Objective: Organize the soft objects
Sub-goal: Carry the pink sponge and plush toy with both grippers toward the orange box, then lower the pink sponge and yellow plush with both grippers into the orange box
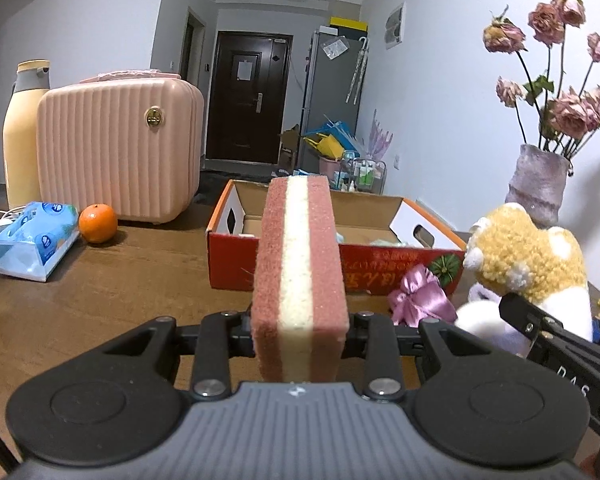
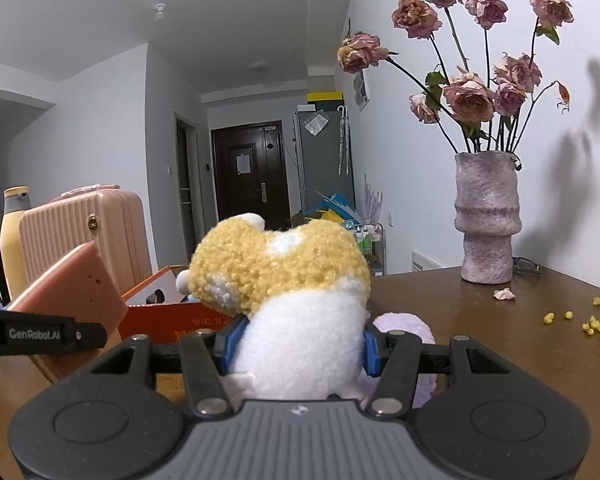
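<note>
Two tools each carried something above the brown tabletop (image 1: 100, 292): the left tool (image 1: 300, 332) was clamped on a pink-and-cream sponge (image 1: 300, 264), the right tool (image 2: 298, 346) on a yellow-and-white plush toy (image 2: 288, 280), both near the open red cardboard box (image 1: 236, 268).

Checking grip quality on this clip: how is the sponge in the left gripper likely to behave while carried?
The sponge looks soft and probably light: porous pink layers around a pale core. Clamped at one end by the left gripper, it stands out straight without drooping, so it seems fairly stiff. Its rough faces probably resist slipping.
</note>
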### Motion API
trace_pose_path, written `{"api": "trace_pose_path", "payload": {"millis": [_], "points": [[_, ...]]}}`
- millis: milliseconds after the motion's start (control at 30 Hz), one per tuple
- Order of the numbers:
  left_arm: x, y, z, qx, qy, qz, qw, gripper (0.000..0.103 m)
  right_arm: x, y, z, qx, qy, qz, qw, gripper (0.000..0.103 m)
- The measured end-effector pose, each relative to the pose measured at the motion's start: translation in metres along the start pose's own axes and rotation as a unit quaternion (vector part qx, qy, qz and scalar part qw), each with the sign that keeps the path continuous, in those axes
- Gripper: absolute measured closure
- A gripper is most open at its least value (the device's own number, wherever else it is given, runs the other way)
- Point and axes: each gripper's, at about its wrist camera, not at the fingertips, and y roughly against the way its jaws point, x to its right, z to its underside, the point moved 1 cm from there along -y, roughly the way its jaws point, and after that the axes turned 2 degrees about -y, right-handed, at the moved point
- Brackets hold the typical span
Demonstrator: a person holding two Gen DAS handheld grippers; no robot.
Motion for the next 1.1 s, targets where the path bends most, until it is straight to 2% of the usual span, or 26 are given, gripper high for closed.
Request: {"api": "trace_pose_path", "payload": {"millis": [533, 767, 1100], "points": [[-0.007, -0.035, -0.029, 0.015, 0.028, 0.003, 0.9995, 0.071, -0.007, -0.048, -0.019, 0.010, -0.016, 0.006, 1.000, 0.048], [-0.012, -0.047, -0.044, 0.024, 0.044, 0.004, 0.9987, 0.071, -0.013, -0.068, -0.024, -0.014, -0.006, -0.002, 1.000, 0.048], [-0.012, -0.065, -0.060, 0.034, 0.056, 0.006, 0.9978, 0.071, -0.016, -0.086, -0.043, -0.009, -0.009, 0.000, 1.000, 0.048]]}}
